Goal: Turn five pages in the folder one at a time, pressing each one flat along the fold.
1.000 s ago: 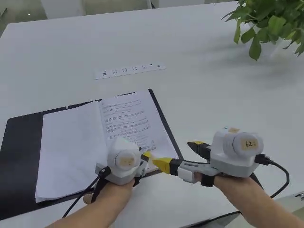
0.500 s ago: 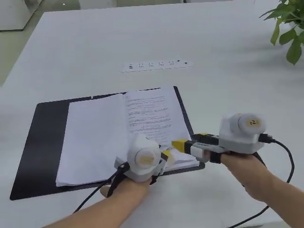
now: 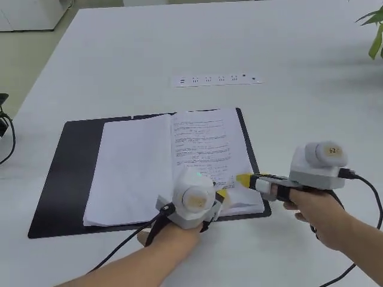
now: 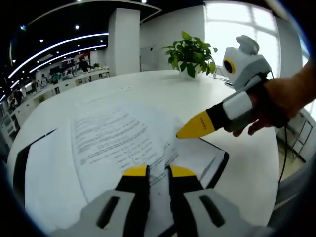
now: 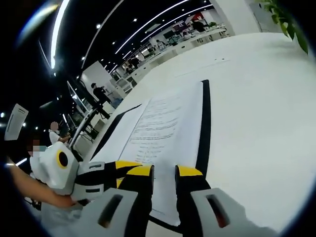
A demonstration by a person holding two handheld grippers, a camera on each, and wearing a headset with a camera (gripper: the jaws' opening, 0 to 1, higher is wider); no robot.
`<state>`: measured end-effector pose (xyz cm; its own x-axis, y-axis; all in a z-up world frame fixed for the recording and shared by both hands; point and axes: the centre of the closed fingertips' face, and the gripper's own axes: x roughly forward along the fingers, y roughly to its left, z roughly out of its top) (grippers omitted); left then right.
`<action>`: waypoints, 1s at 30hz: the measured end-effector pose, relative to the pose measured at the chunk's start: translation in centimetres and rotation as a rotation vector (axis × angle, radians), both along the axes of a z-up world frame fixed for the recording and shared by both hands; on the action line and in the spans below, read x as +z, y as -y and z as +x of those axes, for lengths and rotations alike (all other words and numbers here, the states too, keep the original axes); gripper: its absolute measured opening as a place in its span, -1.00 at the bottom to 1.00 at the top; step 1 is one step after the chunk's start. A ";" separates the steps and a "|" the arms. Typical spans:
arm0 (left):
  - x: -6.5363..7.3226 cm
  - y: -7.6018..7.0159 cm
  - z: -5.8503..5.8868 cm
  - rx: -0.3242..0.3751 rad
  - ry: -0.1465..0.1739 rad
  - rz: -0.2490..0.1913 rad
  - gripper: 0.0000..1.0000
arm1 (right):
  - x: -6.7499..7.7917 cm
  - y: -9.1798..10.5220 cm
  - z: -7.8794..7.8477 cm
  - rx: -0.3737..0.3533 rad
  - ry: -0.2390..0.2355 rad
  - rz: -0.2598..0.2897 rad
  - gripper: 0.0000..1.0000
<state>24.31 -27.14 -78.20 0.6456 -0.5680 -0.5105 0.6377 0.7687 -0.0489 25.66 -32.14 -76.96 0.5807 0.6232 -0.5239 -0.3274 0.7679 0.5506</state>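
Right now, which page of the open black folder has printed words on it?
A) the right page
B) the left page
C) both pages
A: lines of print cover the right page of the black folder, while the left page is plain white.

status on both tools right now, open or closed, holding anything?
Left tool: closed, holding nothing, tips over the printed page.
Right tool: closed, holding nothing.
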 end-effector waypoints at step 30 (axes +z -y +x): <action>4.9 -3.5 -1.4 0.074 -0.004 -0.088 -0.66 | 4.8 -0.9 -0.6 -0.070 -0.068 0.161 -1.00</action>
<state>22.89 -23.62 -73.33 0.6856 -0.5618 -0.4630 0.5790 0.8063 -0.1209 25.10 -31.28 -72.17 0.5924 0.6614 -0.4601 -0.2341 0.6877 0.6872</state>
